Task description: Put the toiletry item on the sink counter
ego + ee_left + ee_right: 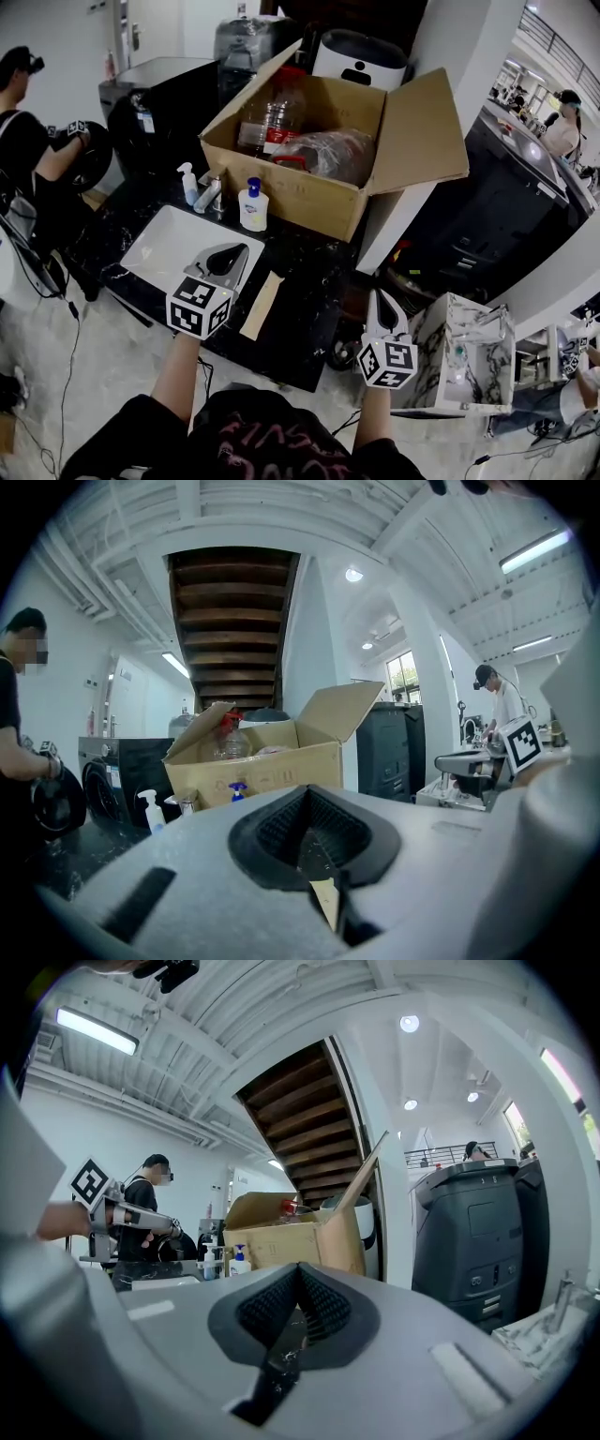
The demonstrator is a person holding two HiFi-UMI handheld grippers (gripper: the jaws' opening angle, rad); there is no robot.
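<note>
A white pump bottle with a blue cap (253, 206) stands on the black sink counter (300, 281), right in front of the open cardboard box (319, 155). A smaller clear spray bottle (189, 184) stands beside the faucet (212, 195). My left gripper (228, 261) hovers over the white basin (173, 246), shut and empty, well short of the bottles. In the left gripper view its jaws (305, 794) are closed, and the box (253, 761) and spray bottle (150, 810) lie ahead. My right gripper (382, 309) is shut and empty, beyond the counter's right edge. Its tips meet (298, 1274).
The box holds large plastic bottles (267, 122) and a clear bag (323, 155). A beige flat strip (262, 306) lies on the counter by the basin. A marbled white cabinet (464, 356) stands at the right, and a person (28, 159) at the far left.
</note>
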